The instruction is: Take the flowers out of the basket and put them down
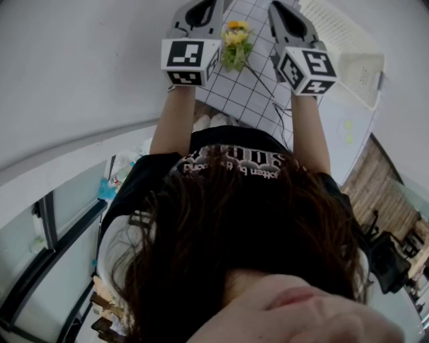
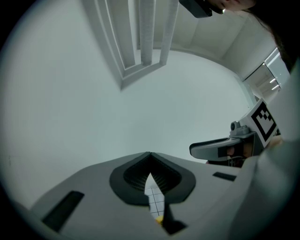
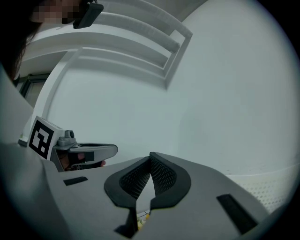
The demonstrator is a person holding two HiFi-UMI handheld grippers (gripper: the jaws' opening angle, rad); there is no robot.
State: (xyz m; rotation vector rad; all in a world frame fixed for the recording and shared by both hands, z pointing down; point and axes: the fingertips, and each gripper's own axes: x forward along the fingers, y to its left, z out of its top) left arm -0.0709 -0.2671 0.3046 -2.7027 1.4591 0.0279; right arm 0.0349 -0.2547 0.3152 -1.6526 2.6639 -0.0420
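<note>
A small bunch of yellow flowers (image 1: 235, 41) with green leaves and a long thin stem lies on a white gridded mat (image 1: 231, 94), between my two grippers in the head view. My left gripper (image 1: 201, 15) is just left of the blooms, and my right gripper (image 1: 289, 19) is just right of them. Both point level toward a plain wall, above the flowers. In the left gripper view the left gripper (image 2: 150, 155) has its pads meeting at the tip with nothing between them. The right gripper (image 3: 151, 155) is likewise shut and empty. Neither touches the flowers.
A white basket (image 1: 362, 75) stands at the right of the table, beside a white perforated panel (image 1: 333, 27). The person's head and dark shirt fill the lower head view. Bare white wall lies ahead of both grippers.
</note>
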